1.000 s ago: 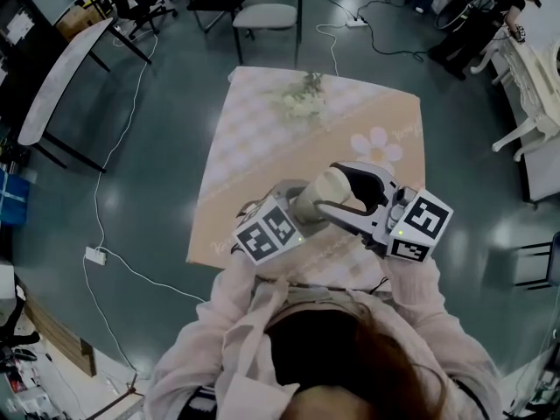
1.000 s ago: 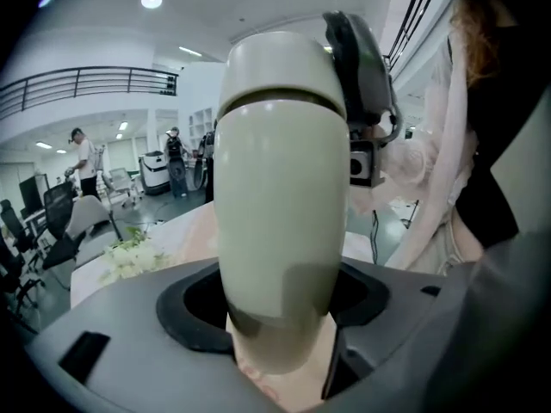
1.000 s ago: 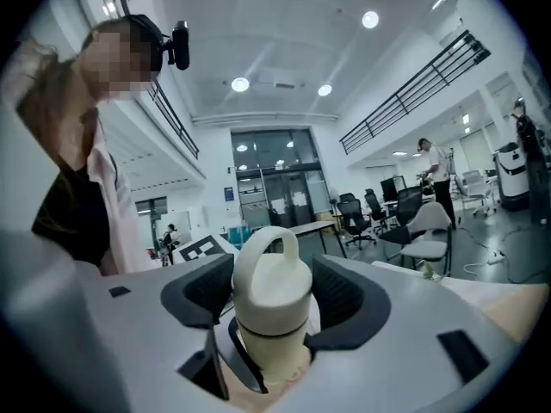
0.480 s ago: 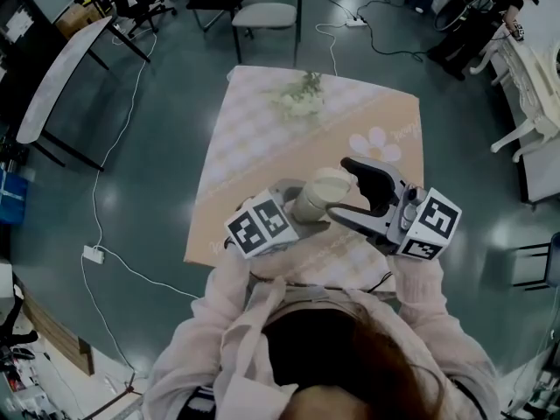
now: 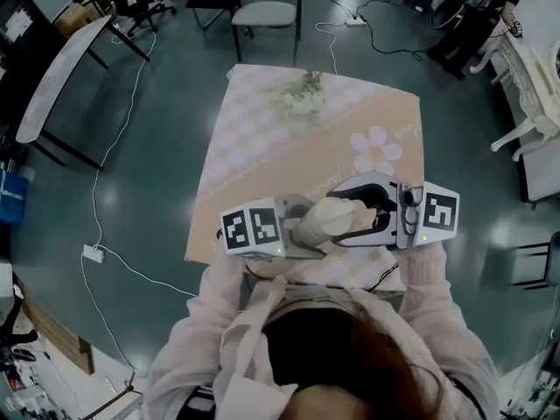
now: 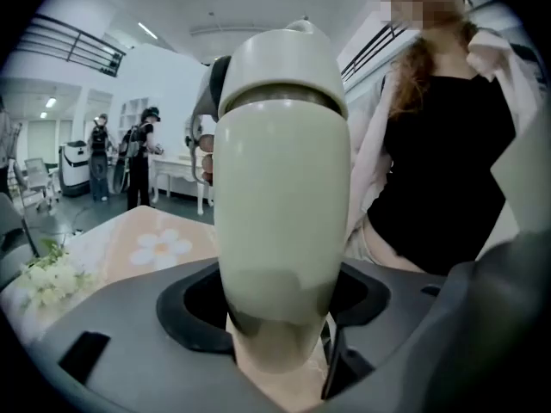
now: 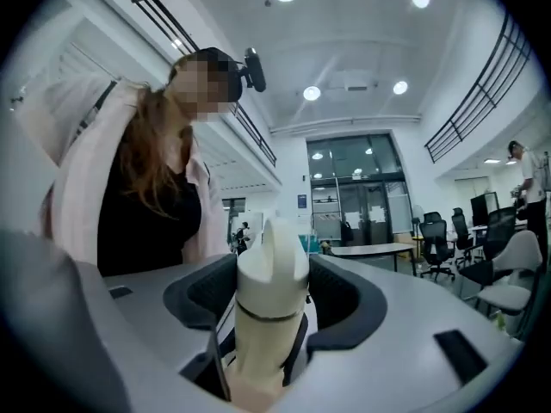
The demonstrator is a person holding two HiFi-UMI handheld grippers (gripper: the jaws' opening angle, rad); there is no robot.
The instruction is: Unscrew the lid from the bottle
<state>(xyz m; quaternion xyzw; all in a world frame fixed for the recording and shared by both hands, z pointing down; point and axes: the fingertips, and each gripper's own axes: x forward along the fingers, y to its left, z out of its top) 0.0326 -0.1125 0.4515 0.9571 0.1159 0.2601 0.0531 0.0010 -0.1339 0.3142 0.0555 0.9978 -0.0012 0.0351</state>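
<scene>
Two grey hand-held grippers meet over the near edge of a table covered with a peach checked cloth (image 5: 262,121), and between them hangs a smooth, rounded, cream-coloured bottle (image 5: 317,226), lifted clear of the cloth and tipped on its side. The left gripper (image 5: 297,228) clamps the wide body of the bottle: in the left gripper view both dark pads hug the lower part of the body, so the jaws stand far apart yet grip firmly. A domed cream lid (image 6: 280,63) with a small raised tab on top sits on the bottle, with a thin dark seam where the two meet.

The right gripper (image 7: 272,304) comes from the opposite side and takes in the lid end. Its jaws are closing, the lid stands between them, and in the right gripper view the pads lie against the lid's sides.

Farther along the table, well apart from the grippers, the cloth has a large white daisy print (image 5: 376,151), and a sprig of small white flowers (image 5: 302,99) lies near the far edge. A grey chair (image 5: 267,11) stands beyond the table.
</scene>
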